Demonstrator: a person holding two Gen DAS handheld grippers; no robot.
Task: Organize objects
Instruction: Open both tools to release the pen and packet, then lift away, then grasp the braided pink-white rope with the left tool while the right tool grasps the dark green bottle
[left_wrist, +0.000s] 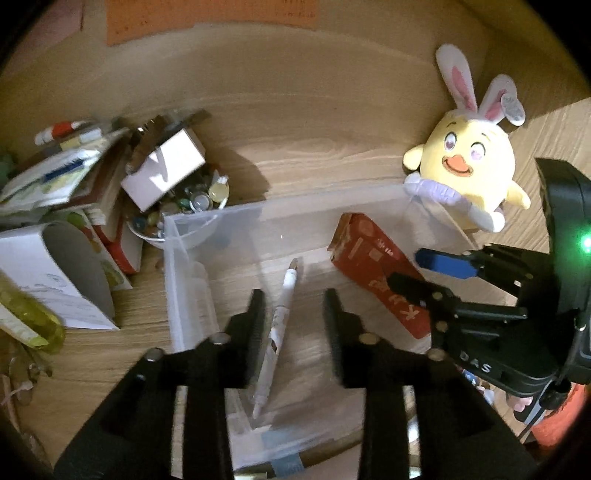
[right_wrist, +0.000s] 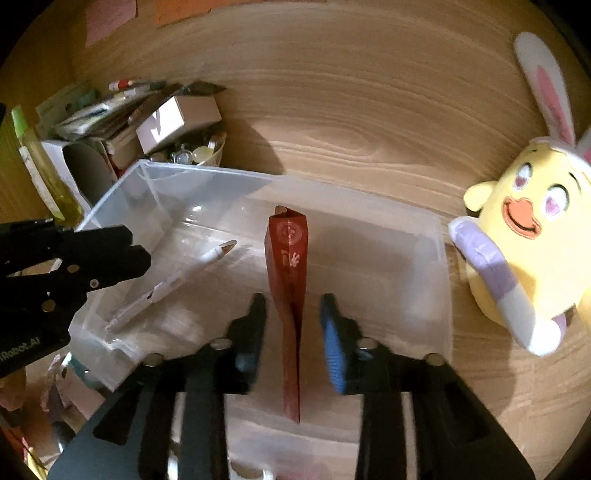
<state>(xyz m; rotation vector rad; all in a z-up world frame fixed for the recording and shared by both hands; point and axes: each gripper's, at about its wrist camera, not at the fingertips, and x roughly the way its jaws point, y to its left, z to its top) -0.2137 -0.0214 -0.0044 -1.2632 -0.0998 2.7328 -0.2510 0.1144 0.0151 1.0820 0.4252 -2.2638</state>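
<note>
A clear plastic bin (left_wrist: 295, 199) (right_wrist: 207, 171) stands on the wooden desk. In it lie a white pen (left_wrist: 277, 325) (right_wrist: 177, 280) and a flattened red packet (left_wrist: 373, 254) (right_wrist: 290, 251). My left gripper (left_wrist: 294, 299) (right_wrist: 133, 247) hangs over the bin's left part, open, with the pen between its fingers and clear of both pads. Over the middle of the bin my right gripper (right_wrist: 292, 301) (left_wrist: 410, 271) is open too; the red packet lies between its blue-padded fingers with a gap on each side.
A yellow plush chick with rabbit ears (left_wrist: 472, 162) (right_wrist: 528, 236) leans against the bin's right end. Left of the bin are a bowl of beads (left_wrist: 184, 210), a white box (left_wrist: 162, 173), stacked books and papers (left_wrist: 55, 184) and a yellow-green bottle (right_wrist: 48, 177).
</note>
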